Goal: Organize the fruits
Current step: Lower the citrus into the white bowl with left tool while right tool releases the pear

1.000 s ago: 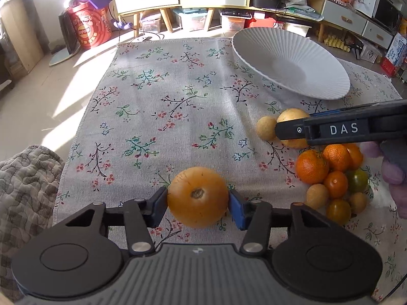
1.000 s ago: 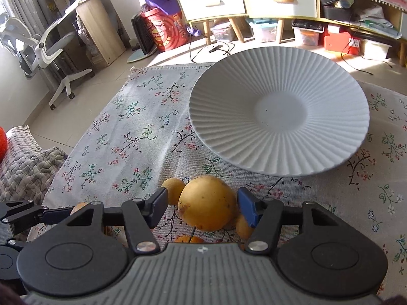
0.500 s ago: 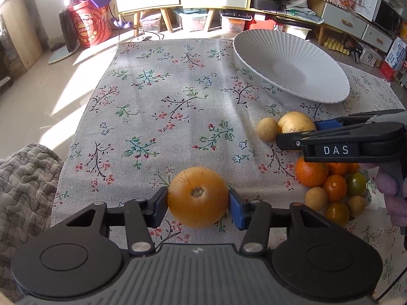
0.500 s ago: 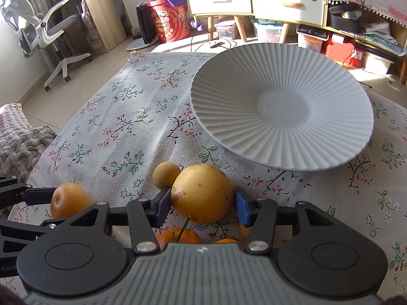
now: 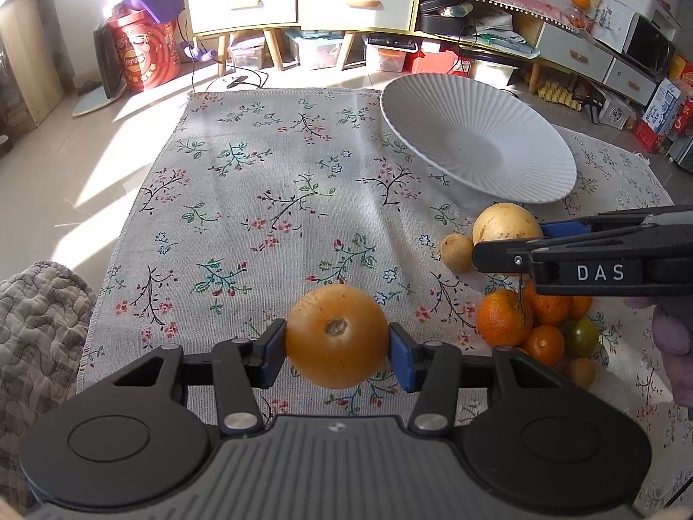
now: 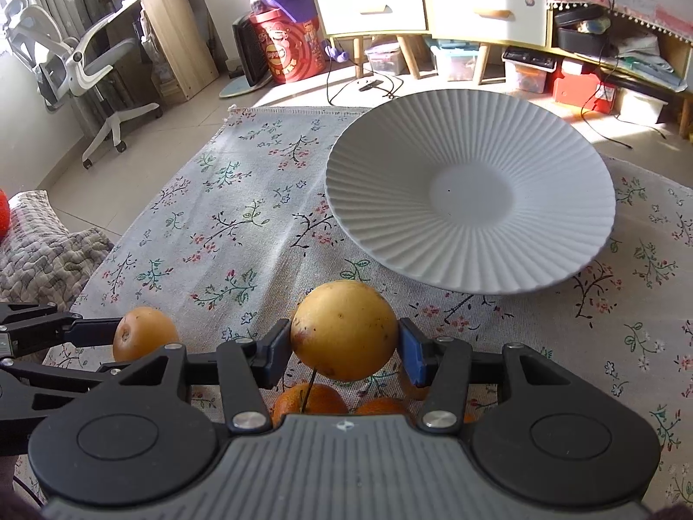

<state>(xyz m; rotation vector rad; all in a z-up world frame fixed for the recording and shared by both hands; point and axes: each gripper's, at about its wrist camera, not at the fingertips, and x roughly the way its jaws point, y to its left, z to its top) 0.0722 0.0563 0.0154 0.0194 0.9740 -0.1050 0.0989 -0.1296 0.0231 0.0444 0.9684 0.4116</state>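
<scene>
Near the white plate (image 6: 470, 199), our left gripper (image 5: 337, 349) pinches an orange fruit (image 5: 337, 334) (right gripper (image 6: 344, 346) clamps a yellow pear (image 6: 344, 329)).

We see a pale tiled floor (image 6: 143, 138) lit by strong sun at far left. Along the far wall stands a white-drawered cabinet (image 6: 429, 4) on wooden legs, storage boxes beneath. A red drum (image 6: 286, 47) sits left of it; further left, a desk (image 6: 173, 30) and white office chair (image 6: 73, 65).
</scene>
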